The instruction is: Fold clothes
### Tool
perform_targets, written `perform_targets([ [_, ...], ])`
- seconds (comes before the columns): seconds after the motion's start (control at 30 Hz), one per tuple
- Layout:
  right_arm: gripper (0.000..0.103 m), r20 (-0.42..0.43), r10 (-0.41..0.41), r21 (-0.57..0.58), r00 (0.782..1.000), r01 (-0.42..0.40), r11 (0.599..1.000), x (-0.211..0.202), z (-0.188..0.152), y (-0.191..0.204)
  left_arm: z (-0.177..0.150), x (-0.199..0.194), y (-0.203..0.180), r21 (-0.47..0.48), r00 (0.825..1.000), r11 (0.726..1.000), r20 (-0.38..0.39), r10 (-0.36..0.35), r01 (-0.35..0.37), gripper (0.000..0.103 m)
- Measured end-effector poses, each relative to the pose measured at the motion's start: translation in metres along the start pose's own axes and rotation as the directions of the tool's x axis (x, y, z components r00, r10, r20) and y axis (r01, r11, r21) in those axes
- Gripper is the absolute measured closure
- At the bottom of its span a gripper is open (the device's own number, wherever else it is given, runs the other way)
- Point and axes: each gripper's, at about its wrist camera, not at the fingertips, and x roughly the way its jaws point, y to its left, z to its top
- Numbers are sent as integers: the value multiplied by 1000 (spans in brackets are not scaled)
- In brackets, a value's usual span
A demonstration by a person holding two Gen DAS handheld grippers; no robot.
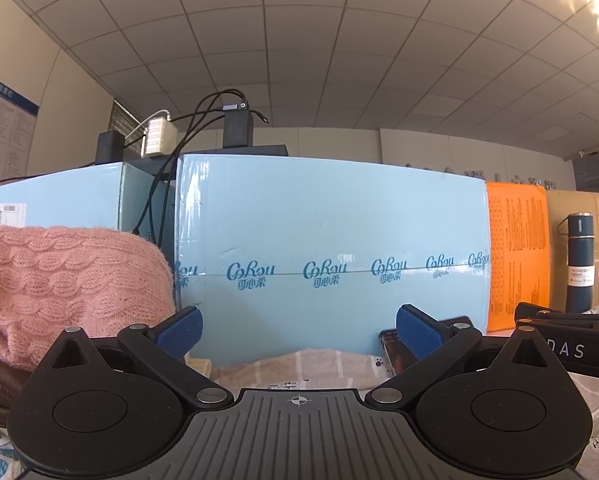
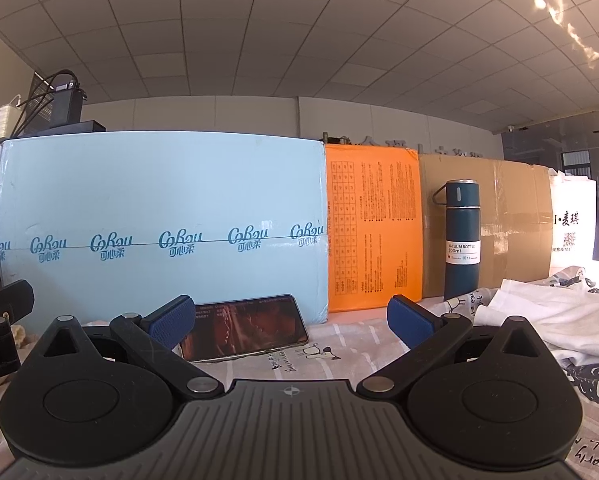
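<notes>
Holding both grippers level over the printed sheet on the table, I see nothing between either pair of fingers. Left gripper has its blue pads spread wide, empty; at its 10 o'clock sits a pink cable-knit sweater, heaped on sth brown I can't identify. Right gripper is spread wide too, also empty. Clothes to fold: white garment, crumpled, w/ a grey printed piece around it, at 2 o'clock from the right gripper, lying on the sheet, apart from the fingers. A phone w/ lit screen leans against the light blue box at approx 11 o'clock, just behind the right gripper's left pad; can't tell if they touch. Behind, L to R: blue box, orange panel, cardboard box. Dark teal vacuum bottle stands upright in front of the cardboard at 1 o'clock. Chargers and cables sit atop the blue boxes at 11 o'clock in left view.
</notes>
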Motion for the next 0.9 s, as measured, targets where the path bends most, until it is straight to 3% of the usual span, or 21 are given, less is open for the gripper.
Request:
perform_targets([
  [0.9, 0, -9, 3, 4, 1000, -3, 1000, 0, -1, 1, -1, 1, -1, -3, 1000, 1000, -9, -5, 5, 0],
])
